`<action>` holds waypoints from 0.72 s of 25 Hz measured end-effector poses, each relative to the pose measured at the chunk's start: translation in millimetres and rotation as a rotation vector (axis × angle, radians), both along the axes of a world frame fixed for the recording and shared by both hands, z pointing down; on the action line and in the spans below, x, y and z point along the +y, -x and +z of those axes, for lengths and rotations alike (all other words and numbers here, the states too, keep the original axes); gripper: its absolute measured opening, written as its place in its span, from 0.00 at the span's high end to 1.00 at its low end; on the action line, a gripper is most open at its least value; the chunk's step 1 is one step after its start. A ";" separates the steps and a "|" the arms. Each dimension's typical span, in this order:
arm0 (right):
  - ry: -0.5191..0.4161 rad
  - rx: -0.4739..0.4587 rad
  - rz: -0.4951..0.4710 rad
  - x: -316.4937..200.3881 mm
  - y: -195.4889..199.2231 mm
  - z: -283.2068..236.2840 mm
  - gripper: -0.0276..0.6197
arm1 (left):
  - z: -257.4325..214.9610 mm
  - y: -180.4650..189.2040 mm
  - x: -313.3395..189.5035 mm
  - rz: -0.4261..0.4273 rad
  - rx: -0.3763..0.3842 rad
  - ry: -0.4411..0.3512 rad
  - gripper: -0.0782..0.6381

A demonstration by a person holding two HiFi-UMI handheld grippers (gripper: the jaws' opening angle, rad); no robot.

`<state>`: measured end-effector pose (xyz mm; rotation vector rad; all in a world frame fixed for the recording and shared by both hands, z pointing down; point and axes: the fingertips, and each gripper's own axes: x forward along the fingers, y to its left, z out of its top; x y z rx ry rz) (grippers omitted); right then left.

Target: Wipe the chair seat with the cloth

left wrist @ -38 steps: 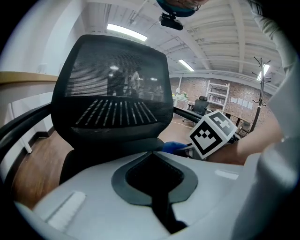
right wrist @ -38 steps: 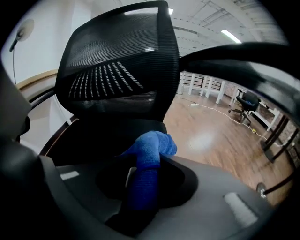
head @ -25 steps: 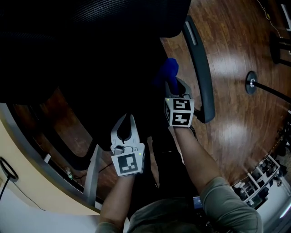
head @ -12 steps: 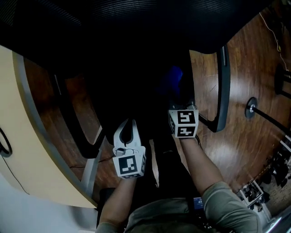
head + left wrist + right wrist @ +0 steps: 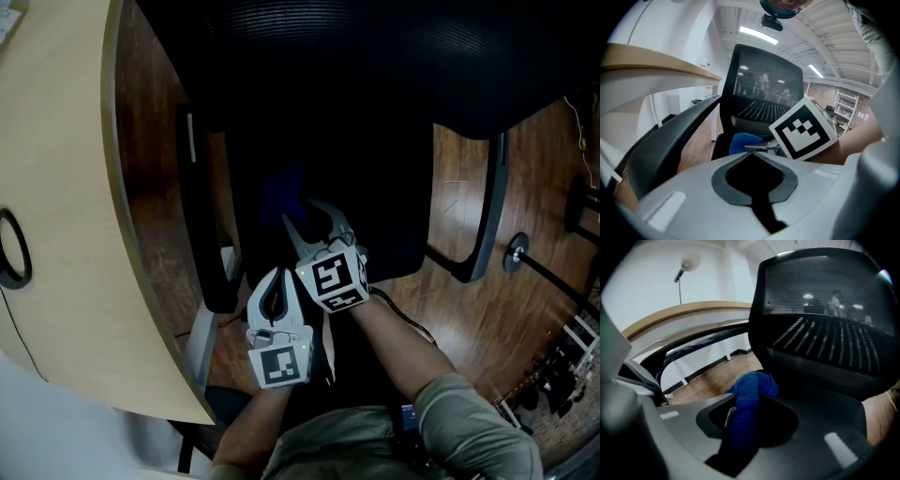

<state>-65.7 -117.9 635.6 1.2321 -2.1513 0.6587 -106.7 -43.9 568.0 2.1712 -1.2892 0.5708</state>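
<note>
The right hand-held gripper pinches the blue cloth at centre over the chair seat; the left hand-held gripper is closed, empty.

From your head camera the seat is so dark that its surface gives you no detail. The cloth is only a dim blue patch there, and you cannot tell whether it touches the seat. The back runs off the top edge and the desk off the left. In the left gripper view, your right gripper and the left gripper body hide most of the cloth. The clutter at lower right is too small to make out.
</note>
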 end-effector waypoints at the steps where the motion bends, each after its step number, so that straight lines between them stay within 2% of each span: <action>1: -0.001 -0.005 -0.026 1.7 12.3 0.8 0.79 | 0.3 5.1 3.7 -0.002 0.002 0.003 0.88; 6: 0.020 -0.034 -0.115 7.3 55.1 7.4 0.79 | 9.5 26.2 12.2 -0.018 -0.005 0.024 0.89; 13: 0.104 -0.043 -0.196 28.0 83.3 39.3 0.79 | 21.6 46.3 29.8 -0.030 -0.036 0.052 0.89; 18: 0.124 -0.030 -0.200 37.8 67.0 55.8 0.79 | 30.7 37.0 39.0 -0.027 -0.072 0.063 0.89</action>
